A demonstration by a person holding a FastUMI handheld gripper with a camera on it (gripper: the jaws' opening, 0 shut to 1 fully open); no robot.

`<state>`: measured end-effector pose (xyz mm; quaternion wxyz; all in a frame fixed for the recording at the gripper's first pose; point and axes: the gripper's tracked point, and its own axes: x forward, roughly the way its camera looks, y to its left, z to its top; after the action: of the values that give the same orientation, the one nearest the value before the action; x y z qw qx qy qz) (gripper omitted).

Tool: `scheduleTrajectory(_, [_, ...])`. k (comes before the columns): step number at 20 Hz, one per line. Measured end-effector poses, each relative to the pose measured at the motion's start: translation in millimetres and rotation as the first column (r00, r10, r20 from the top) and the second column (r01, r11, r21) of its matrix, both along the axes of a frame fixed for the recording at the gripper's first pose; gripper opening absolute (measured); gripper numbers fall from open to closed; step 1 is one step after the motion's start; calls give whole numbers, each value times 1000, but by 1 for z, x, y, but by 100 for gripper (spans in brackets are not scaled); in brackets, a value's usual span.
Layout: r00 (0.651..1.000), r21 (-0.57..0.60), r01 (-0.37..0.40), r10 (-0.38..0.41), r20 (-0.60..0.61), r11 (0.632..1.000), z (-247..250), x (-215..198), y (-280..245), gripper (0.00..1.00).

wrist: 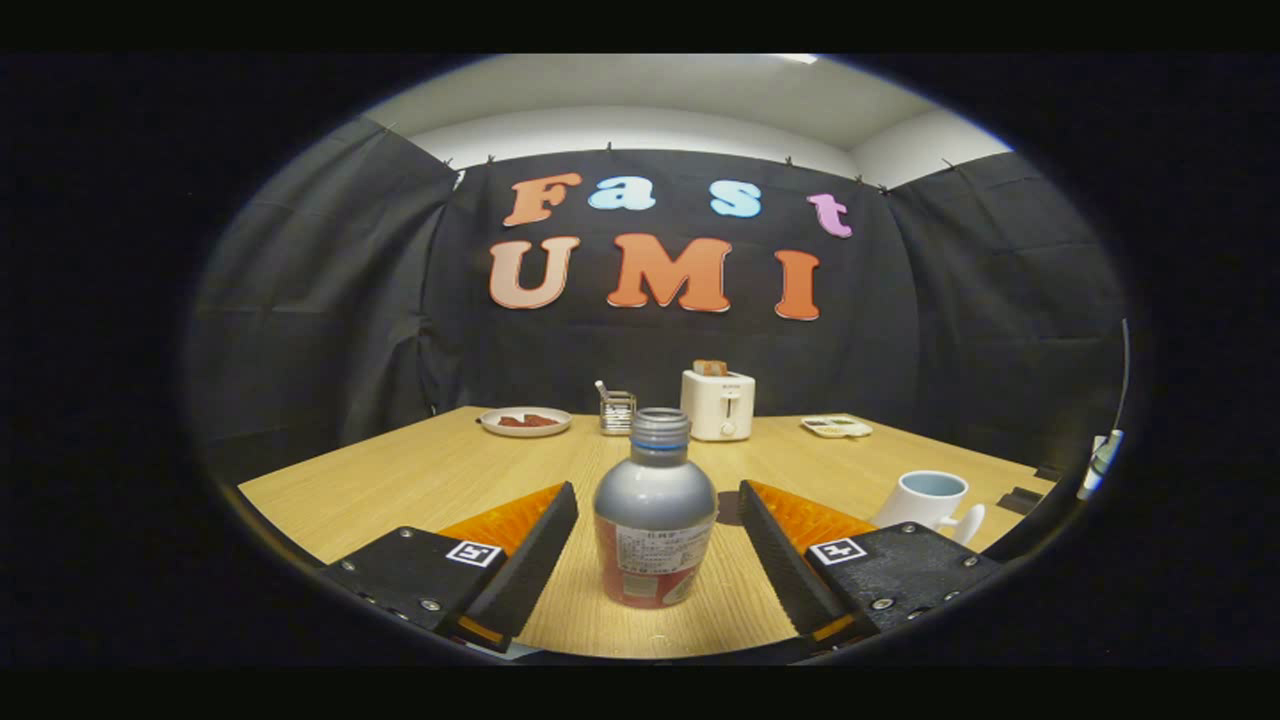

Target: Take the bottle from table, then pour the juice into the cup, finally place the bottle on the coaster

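The gripper (pixel 658 520) has its fingers spread wide, one on each side of the silver metal bottle with the red label band and grey screw neck (pixel 655 520), and neither finger touches it: there is a clear gap on both sides. The bottle stands on the pale wood-grain counter (pixel 420 480), between the fingers and roughly centred in the gap.

The main risk, as I judge it, is an uneven close. If one finger meets the bottle first it could shove the bottle sideways or tip it (it is tall on a narrow base). The rounded metal shoulder looks smooth, so a grip taken too high could slip; the straight labelled body seems the safer place. Whether the neck is capped or open cannot be told, so a knock might also spill juice.

The white ceramic cup (pixel 930 497) sits beyond the right finger, well apart.

The bottle's long axis is vertical, neck pointing straight up, base flat on the counter, with no visible tilt.
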<state>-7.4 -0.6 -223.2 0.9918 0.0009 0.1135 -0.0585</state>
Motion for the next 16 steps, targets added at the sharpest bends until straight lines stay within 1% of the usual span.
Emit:
scheduleTrajectory(6, [997,16,-25,27,-73,1000,-39,6,9,96])
scheduleTrajectory(8, [997,18,-26,27,-76,1000,-42,7,8,91])
scheduleTrajectory(10, [997,44,-26,29,-72,999,-46,9,8,86])
scheduleTrajectory(11, [998,61,-23,27,-61,998,-44,11,7,80])
scheduleTrajectory(16, [999,138,-7,14,-51,990,-40,20,6,75])
